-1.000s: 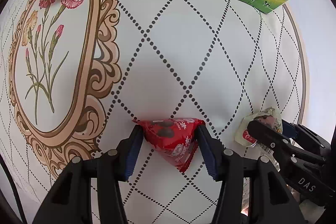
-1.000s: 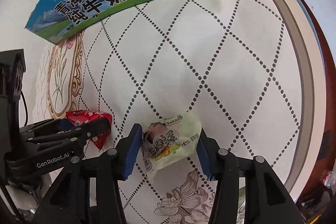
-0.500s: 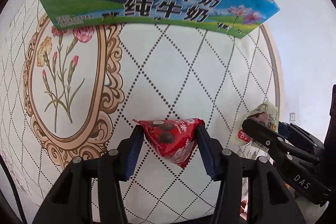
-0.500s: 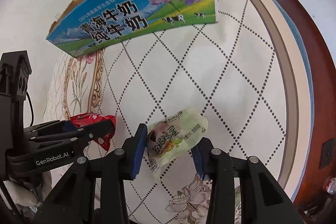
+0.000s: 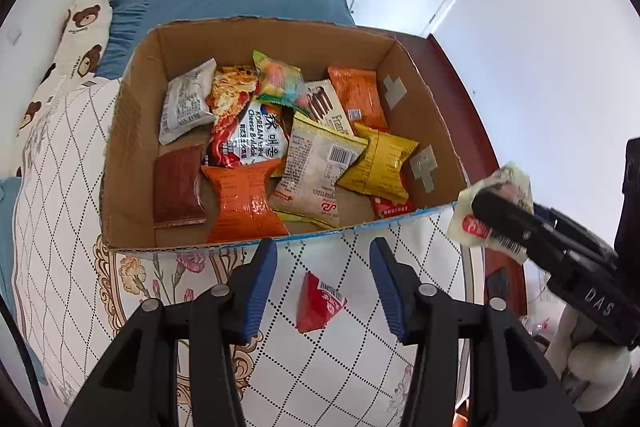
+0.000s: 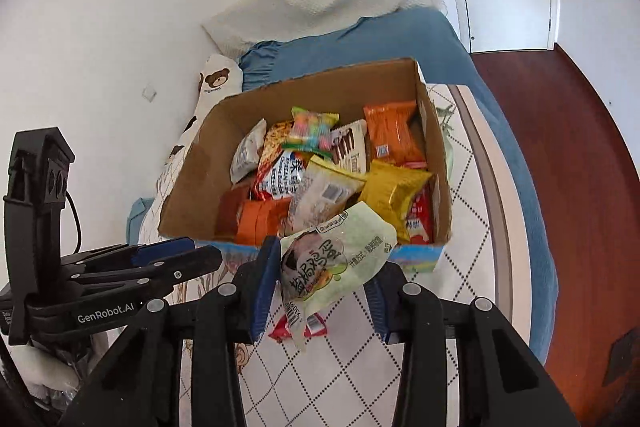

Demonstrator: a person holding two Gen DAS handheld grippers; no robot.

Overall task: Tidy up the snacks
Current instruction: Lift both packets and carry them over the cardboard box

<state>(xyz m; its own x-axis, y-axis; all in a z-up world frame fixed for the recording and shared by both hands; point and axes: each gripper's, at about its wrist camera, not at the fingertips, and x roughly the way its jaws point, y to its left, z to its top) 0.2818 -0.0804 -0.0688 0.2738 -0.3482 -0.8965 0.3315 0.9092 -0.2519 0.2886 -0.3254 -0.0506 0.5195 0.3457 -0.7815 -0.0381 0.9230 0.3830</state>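
Left hand-held gripper [image 5: 323, 263] open above red packet [image 5: 318, 301]; right hand-held gripper [image 6: 326, 277] clamps green packet [image 6: 340, 259].

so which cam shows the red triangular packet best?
Left wrist: the red triangular packet lies fully visible on the quilt between the open left tool fingers. Right wrist shows only a red sliver under the held green packet.

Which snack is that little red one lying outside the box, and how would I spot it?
Find the open cardboard box of snacks on the quilted bedcover. Just in front of its near wall, between the open left hand-held gripper's fingers, lies a small red triangular packet. It is the only snack loose on the cover.
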